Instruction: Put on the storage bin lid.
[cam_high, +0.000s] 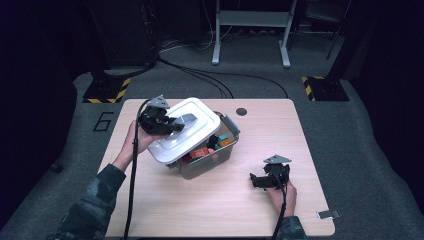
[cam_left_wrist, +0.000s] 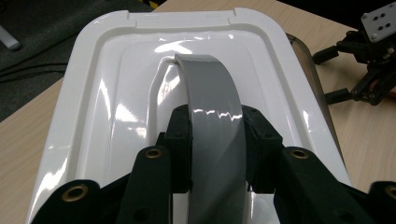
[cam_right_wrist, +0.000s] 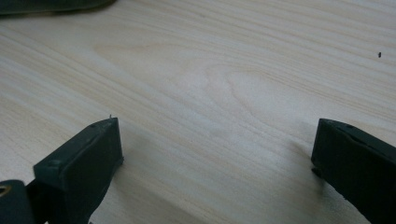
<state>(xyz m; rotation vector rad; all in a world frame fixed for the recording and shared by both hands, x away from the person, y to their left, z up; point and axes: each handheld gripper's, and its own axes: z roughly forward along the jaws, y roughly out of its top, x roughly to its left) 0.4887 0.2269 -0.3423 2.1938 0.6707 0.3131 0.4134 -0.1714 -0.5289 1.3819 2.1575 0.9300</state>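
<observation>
A clear plastic box (cam_high: 210, 160) with several coloured pieces inside stands in the middle of the wooden table (cam_high: 165, 210). Its white lid (cam_high: 186, 129) is lifted and shifted to the left, tilted over the box's left side. My left gripper (cam_high: 176, 124) is shut on the lid's grey handle (cam_left_wrist: 215, 116), with a pad on each side of the strap (cam_left_wrist: 182, 135). The lid's glossy top (cam_left_wrist: 116, 93) spreads out ahead of those jaws. My right gripper (cam_high: 256, 181) rests low over the table at the front right, open, with bare wood between its fingers (cam_right_wrist: 88, 158).
A round dark hole (cam_high: 242, 111) sits in the table near its far edge. A small silver clip (cam_high: 327, 214) lies at the front right corner. Black stands with yellow-striped bases (cam_high: 106, 91) and cables are on the grey floor beyond the table.
</observation>
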